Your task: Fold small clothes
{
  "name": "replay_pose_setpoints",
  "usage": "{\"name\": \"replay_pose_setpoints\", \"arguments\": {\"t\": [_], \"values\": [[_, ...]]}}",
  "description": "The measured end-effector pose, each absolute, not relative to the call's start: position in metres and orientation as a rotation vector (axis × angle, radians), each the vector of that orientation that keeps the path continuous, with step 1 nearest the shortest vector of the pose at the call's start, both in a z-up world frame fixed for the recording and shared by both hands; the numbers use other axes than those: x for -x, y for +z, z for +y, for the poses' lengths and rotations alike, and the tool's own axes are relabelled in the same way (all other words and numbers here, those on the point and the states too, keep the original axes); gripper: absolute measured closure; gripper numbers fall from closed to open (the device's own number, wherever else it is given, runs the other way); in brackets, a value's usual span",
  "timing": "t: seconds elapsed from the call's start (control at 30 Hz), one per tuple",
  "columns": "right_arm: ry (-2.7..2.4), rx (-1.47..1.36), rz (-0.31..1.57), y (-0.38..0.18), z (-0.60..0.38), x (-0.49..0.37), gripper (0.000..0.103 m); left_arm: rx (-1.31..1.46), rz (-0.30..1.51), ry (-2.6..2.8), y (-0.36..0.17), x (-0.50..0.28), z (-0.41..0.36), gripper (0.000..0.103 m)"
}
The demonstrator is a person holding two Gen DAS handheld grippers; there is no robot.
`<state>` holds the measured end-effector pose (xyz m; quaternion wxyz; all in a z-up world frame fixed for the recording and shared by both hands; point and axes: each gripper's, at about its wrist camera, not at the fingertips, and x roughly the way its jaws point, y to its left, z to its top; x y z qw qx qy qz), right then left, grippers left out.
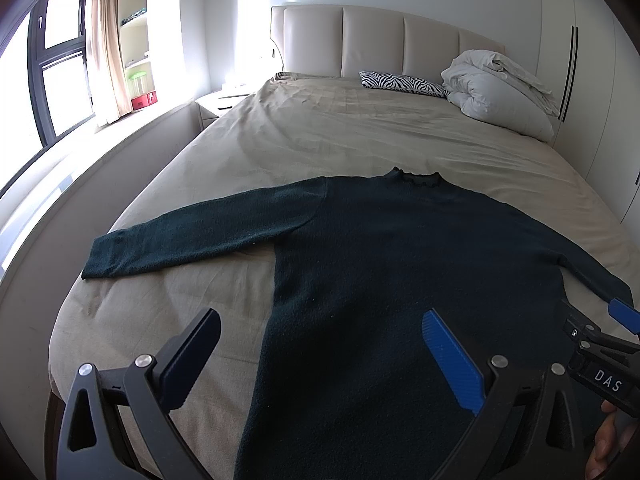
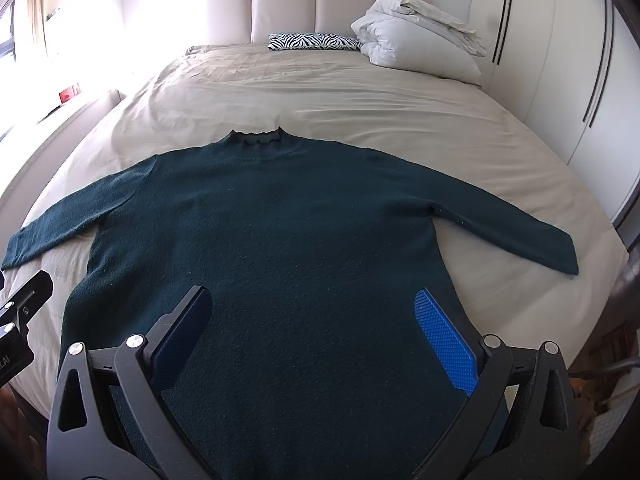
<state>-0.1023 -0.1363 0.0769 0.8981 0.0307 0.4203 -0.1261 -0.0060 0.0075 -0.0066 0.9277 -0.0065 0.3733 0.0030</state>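
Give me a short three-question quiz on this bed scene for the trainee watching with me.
1. True or false: both sleeves of the dark green sweater lie spread out to the sides on the bed.
2. Which sits beside the white duvet bundle at the headboard: A) a zebra-print pillow, B) a red towel, C) a laptop?
3. Fill in: the left tongs and right tongs both stand ____ above the sweater's lower part, holding nothing.

Key: 1 true; 2 A; 3 open.
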Motion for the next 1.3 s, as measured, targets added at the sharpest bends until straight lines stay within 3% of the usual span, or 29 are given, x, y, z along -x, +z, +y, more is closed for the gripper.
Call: {"name": "replay_pose_setpoints", "arguments": {"t": [0.7, 0.87, 1.07, 1.3], "values": [[-0.237, -0.118, 0.907, 0.069, -0.157, 0.091, 0.000, 0.041, 0.828, -0.004, -0.023, -0.005, 0.003, 0.000], [-0.227, -0.286, 0.899, 0.060, -0.219, 0.091, 0.000, 0.098, 0.865, -0.016, -0.037, -0.013, 0.008, 0.000], [-0.393, -0.640, 0.763, 0.038, -0.389, 0.122, 0.001, 0.135, 0.924, -0.104, -0.053, -0.028, 0.005, 0.000], [-0.585, -1.093, 0.705, -0.030, -0.571, 0.182, 0.034, 0.222, 0.920, -0.149, -0.063, -0.048, -0.003, 0.000]]}}
